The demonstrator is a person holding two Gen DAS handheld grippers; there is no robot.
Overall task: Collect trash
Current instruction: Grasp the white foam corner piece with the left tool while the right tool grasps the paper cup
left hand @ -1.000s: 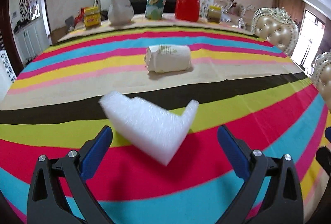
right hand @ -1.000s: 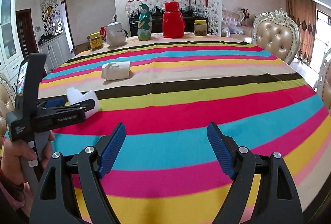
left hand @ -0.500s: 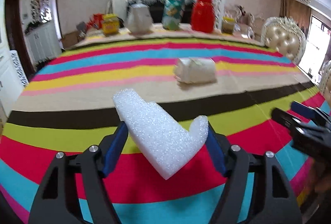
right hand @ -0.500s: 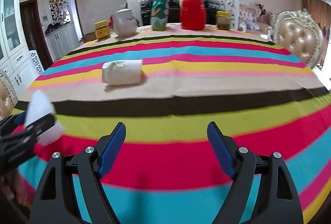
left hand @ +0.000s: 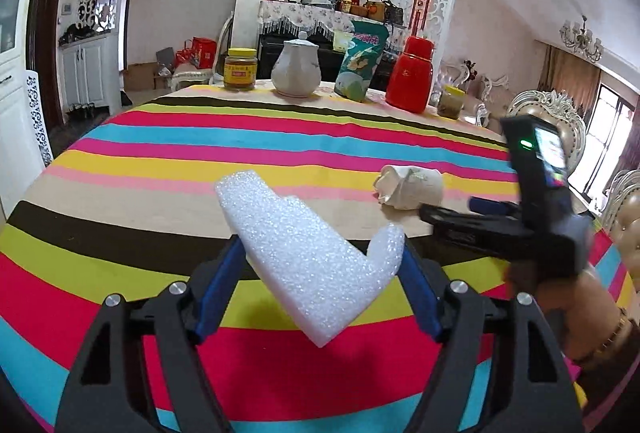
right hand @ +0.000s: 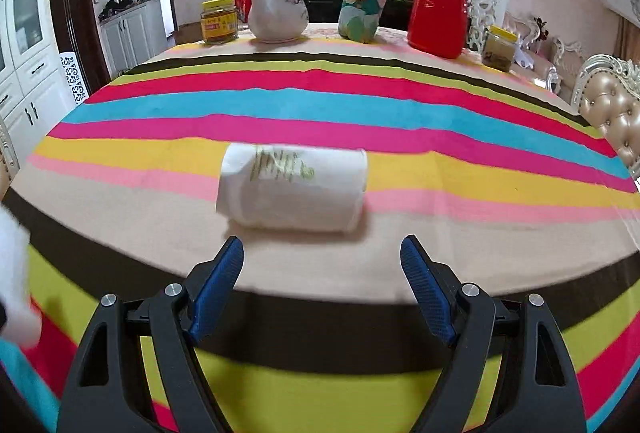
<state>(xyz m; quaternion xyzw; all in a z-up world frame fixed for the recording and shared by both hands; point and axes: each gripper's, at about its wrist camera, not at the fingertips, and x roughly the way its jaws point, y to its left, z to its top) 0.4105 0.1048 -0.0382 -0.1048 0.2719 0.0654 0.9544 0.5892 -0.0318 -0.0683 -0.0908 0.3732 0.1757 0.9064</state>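
Crushed white paper cup (right hand: 292, 189) lies on the striped tablecloth (right hand: 320, 105); I'd centre my spread, empty right gripper (right hand: 320, 273) over it, while left gripper (left hand: 320, 273), jaws easing apart slightly, clamps the white L-shaped foam (left hand: 308, 257).

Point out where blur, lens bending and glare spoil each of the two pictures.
Left wrist view: the right gripper and the hand holding it are motion-smeared; the foam piece is sharp; the window at the right edge is blown out. Right wrist view: the crushed paper cup and the tablecloth stripes are slightly smeared; the stripes bow into arcs.
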